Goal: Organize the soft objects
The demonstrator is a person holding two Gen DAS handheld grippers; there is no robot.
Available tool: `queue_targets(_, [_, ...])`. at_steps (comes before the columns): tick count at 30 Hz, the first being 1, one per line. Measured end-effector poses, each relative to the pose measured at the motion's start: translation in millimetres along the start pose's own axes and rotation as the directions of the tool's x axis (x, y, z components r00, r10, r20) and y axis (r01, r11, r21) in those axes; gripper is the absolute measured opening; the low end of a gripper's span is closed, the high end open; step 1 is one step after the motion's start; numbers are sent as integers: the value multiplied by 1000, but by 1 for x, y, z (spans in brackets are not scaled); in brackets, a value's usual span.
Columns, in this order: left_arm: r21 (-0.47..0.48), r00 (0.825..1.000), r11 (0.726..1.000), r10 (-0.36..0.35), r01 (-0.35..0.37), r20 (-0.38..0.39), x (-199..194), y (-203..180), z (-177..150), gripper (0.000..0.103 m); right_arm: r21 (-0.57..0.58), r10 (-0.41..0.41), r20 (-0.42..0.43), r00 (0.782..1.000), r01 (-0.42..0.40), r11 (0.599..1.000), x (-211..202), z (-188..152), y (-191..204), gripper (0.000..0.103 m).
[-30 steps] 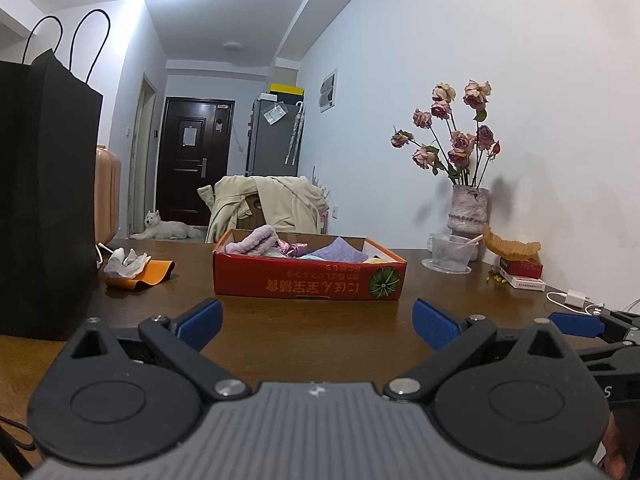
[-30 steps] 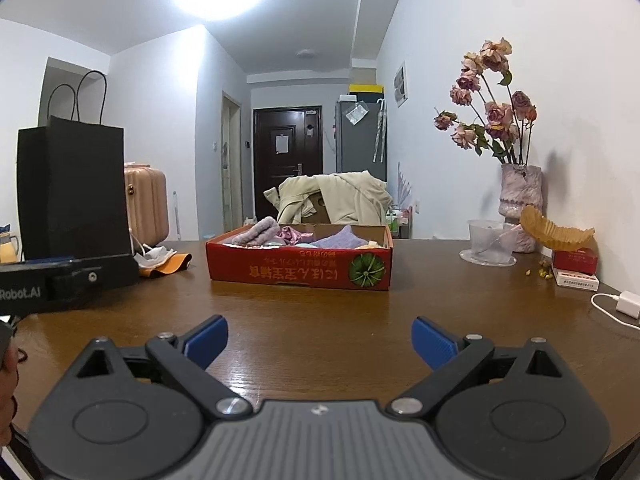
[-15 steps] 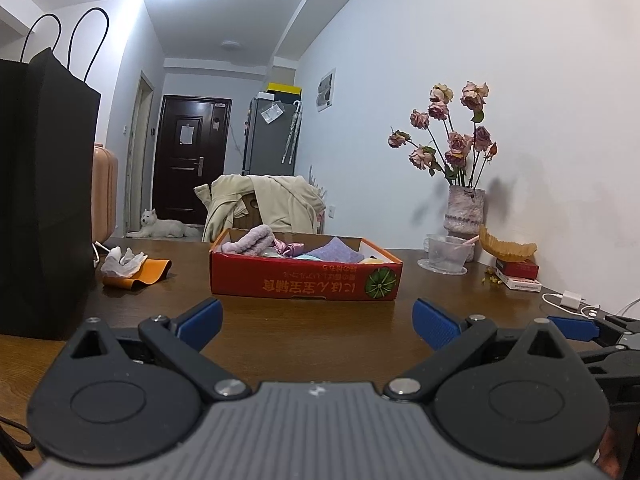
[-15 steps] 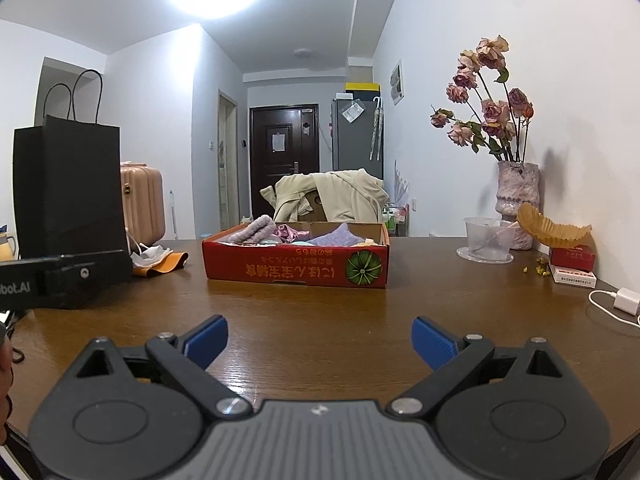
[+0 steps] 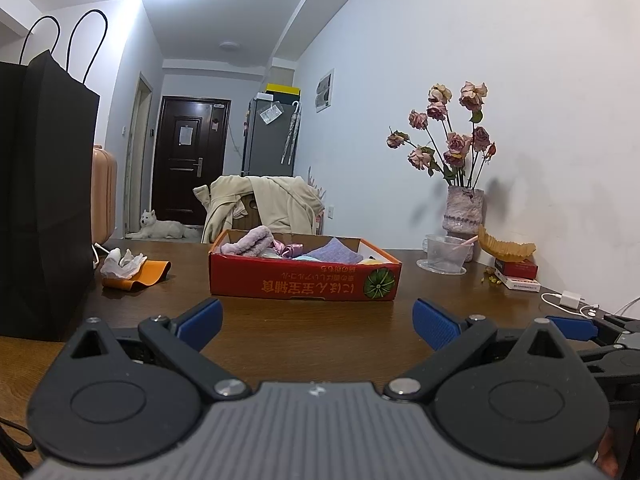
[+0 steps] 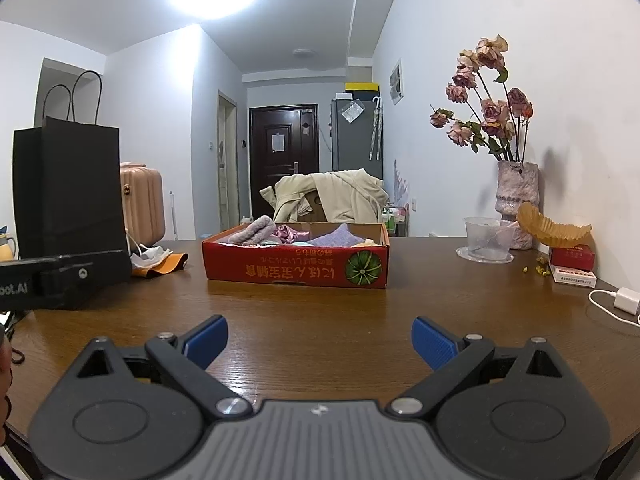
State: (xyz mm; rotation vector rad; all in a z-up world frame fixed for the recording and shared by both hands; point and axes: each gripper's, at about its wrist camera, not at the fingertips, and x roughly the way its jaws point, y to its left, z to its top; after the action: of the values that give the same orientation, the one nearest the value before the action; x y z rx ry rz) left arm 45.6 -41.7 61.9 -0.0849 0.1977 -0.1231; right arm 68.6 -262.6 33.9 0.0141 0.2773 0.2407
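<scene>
Soft items, incl. a pinkish rolled towel (image 5: 251, 240) and a lavender cloth (image 5: 335, 255), sit piled in a shallow red cardboard box (image 5: 304, 284) mid-tabletop (image 6: 320, 320). The box lies dead ahead of both grippers, well apart from each, its long side running left-right across their line of approach. Neither looks clearly nearer; the box sits a bit left of centre for the right gripper (image 6: 319, 340), about centred for the left gripper (image 5: 316, 316). Both sets of blue fingers (image 5: 200, 318) are spread wide, holding and touching nothing, low over the wood. Off to the sides: black paper bag (image 5: 40, 200), orange cloth w/ crumpled tissue (image 5: 134, 270), vase of dried roses (image 6: 516, 200).
</scene>
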Motion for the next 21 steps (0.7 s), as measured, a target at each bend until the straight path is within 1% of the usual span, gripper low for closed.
queue_targets(21, [4,1000,1000,-3,3,1,-2,0,1,103,4,-2,-7,1000,2,1000,0,0,0,99])
